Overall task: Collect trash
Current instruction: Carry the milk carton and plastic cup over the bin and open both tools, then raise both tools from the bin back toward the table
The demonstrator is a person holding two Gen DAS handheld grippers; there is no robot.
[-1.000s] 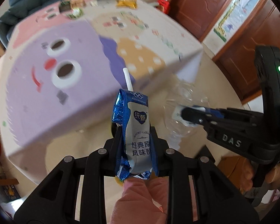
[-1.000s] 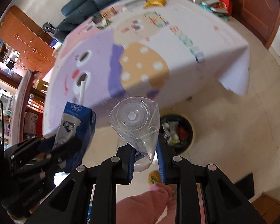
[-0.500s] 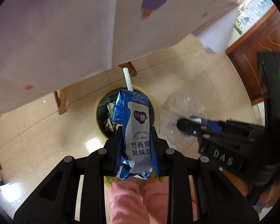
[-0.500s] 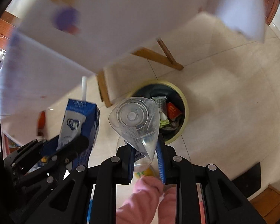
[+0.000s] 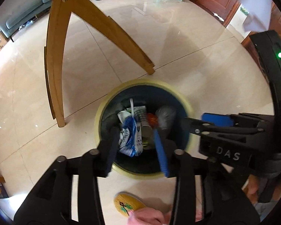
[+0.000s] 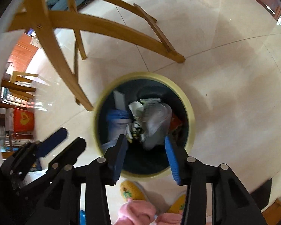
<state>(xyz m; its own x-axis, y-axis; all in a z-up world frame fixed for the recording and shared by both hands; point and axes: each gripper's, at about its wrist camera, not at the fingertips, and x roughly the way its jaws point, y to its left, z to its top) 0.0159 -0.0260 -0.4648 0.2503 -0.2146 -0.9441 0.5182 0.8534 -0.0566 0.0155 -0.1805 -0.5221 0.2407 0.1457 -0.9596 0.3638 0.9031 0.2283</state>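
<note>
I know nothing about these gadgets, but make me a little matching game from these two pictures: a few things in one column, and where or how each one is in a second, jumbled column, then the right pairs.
Things
1. blue carton
2. trash bin
3. left gripper
4. yellow slipper

Place or state
A. on the floor tiles, nearer the person than the bin
B. lying inside the bin among other rubbish
C. jaws apart, holding nothing, above the bin
D. standing on the floor near a wooden table leg

Pairs: 1-B, 2-D, 3-C, 4-A
</note>
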